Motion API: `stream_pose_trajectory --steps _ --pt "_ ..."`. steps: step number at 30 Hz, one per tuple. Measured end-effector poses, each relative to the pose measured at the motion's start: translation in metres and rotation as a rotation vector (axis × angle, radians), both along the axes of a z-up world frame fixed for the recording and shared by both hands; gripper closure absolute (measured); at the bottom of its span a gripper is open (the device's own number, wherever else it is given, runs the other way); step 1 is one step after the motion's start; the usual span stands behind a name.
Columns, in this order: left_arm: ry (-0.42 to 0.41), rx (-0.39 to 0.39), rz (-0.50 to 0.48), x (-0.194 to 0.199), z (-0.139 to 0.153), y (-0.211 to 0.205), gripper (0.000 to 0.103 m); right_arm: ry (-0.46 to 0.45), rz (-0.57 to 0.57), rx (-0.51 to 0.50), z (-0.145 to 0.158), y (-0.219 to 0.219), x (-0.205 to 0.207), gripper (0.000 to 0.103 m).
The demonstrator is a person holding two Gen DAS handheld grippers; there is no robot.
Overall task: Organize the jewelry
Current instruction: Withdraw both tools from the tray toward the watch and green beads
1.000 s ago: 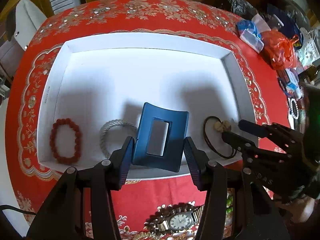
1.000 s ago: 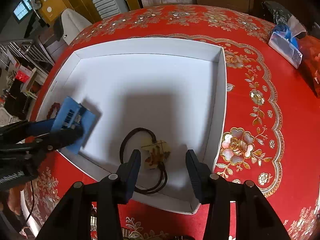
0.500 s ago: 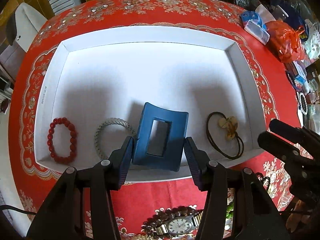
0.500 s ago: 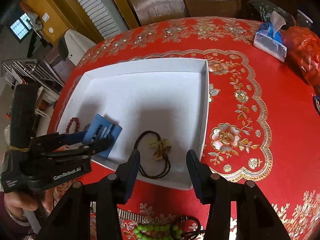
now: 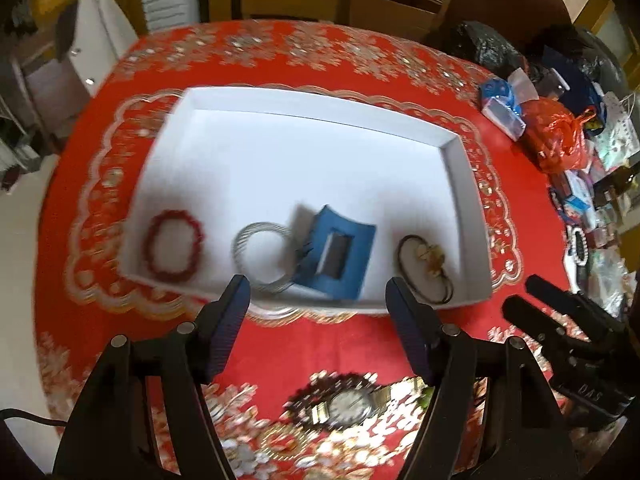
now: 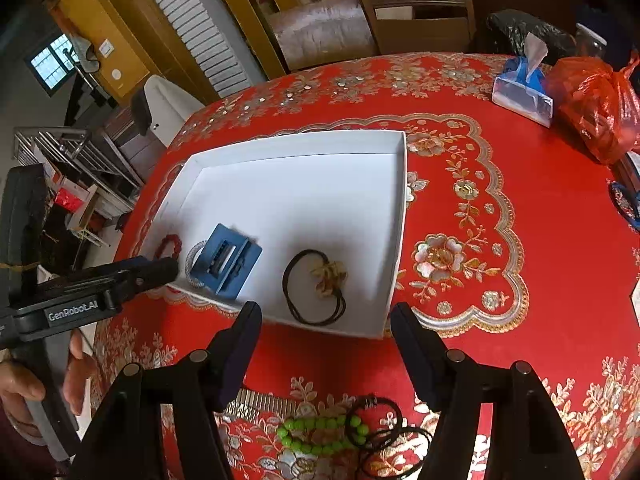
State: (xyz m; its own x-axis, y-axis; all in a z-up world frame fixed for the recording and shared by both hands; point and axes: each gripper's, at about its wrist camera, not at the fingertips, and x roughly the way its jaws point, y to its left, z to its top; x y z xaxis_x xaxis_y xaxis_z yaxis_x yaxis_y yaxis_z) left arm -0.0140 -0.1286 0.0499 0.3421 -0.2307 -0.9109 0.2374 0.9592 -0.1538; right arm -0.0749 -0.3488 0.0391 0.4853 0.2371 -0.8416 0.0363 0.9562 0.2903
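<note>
A white tray [image 5: 312, 100] lies on the red tablecloth. Along its near side lie a red bead bracelet [image 5: 173, 245], a silver mesh bracelet [image 5: 262, 258], a blue hair claw [image 5: 336, 254] and a black hair tie with a gold flower [image 5: 426, 266]. My left gripper [image 5: 318, 304] is open and empty, just short of the tray's near rim. My right gripper [image 6: 326, 324] is open and empty, over the near rim in front of the hair tie [image 6: 316, 286]. The blue claw [image 6: 225, 264] rests tilted in the tray.
A gold wristwatch [image 5: 348, 404] lies on the cloth under the left gripper. Green beads [image 6: 316, 436] and black cords [image 6: 384, 428] lie under the right gripper. A tissue pack [image 6: 520, 92] and orange bag [image 6: 596, 108] sit at the far right. Chairs stand behind the table.
My left gripper has opened and let go of the blue hair claw, which now lies in the tray. Both grippers have drawn back and up from the tray.
</note>
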Motion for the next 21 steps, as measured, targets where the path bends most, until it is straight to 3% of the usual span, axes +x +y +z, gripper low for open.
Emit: stream_pose_trajectory --steps 16,21 --pt "-0.135 0.035 0.073 -0.087 0.039 0.001 0.033 -0.072 0.07 -0.051 0.034 0.022 -0.059 0.037" --pt "-0.165 0.039 0.097 -0.111 0.05 -0.002 0.033 -0.123 0.074 -0.068 0.052 0.022 -0.081 0.027"
